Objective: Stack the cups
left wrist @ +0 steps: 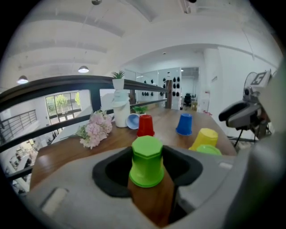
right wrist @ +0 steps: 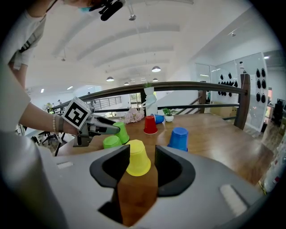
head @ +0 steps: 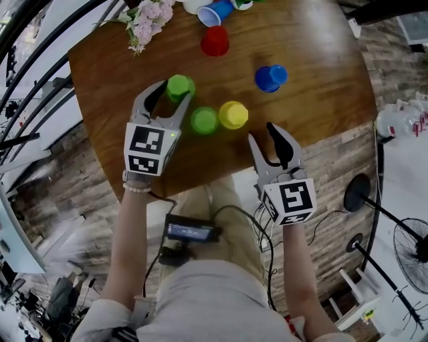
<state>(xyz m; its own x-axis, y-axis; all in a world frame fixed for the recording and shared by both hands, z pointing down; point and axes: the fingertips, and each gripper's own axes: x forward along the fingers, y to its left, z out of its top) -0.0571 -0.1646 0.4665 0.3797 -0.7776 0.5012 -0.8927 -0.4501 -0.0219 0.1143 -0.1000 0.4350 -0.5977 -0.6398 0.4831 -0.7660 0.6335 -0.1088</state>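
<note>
On the brown table [head: 314, 100] a green cup [head: 180, 87] [left wrist: 146, 161] stands upside down. My left gripper [head: 176, 92] [left wrist: 147, 172] is shut on its sides. A second green cup [head: 204, 120] [left wrist: 208, 150] and a yellow cup [head: 233, 115] [right wrist: 136, 159] stand just to its right. A blue cup [head: 270, 78] [right wrist: 178, 138] and a red cup [head: 215, 41] [left wrist: 145, 125] are farther back. My right gripper [head: 269, 141] [right wrist: 142, 172] hangs open at the table's near edge, a short way behind the yellow cup, with nothing in it.
Another blue cup [head: 215, 12] lies on its side at the far edge next to a white pot [left wrist: 119, 112]. Pink flowers [head: 147, 20] lie at the far left corner. A railing [left wrist: 67, 85] runs behind the table. A fan [head: 408, 247] stands on the floor to the right.
</note>
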